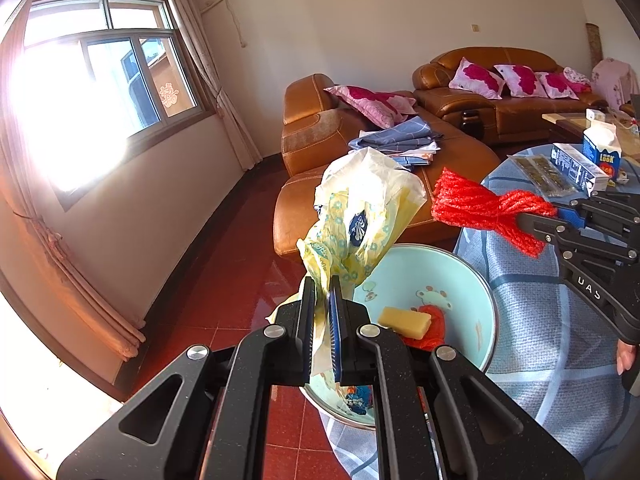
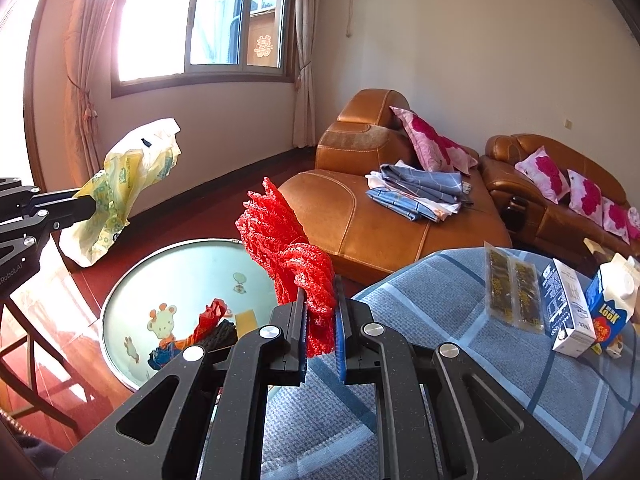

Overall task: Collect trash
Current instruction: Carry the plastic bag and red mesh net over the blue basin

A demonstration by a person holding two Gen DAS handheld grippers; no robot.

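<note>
My left gripper (image 1: 322,304) is shut on a crumpled yellow plastic bag (image 1: 360,204), held up over the near rim of a light blue enamel basin (image 1: 476,280). The basin holds a yellow sponge block (image 1: 404,322) and red scraps. My right gripper (image 2: 322,312) is shut on a bunched red mesh net (image 2: 284,240), above the edge of the blue checked tablecloth (image 2: 440,320) beside the basin (image 2: 120,312). In the right wrist view the left gripper (image 2: 94,205) and its bag (image 2: 128,184) hang at the left. In the left wrist view the right gripper (image 1: 534,222) and net (image 1: 476,204) show at the right.
On the tablecloth (image 1: 532,320) lie two dark snack packets (image 2: 514,292), a white carton on its side (image 2: 568,312) and a blue milk carton (image 2: 612,304). A brown leather sofa (image 2: 380,224) with folded cloths (image 2: 420,192) stands behind. Red tiled floor (image 1: 224,272) lies below the basin.
</note>
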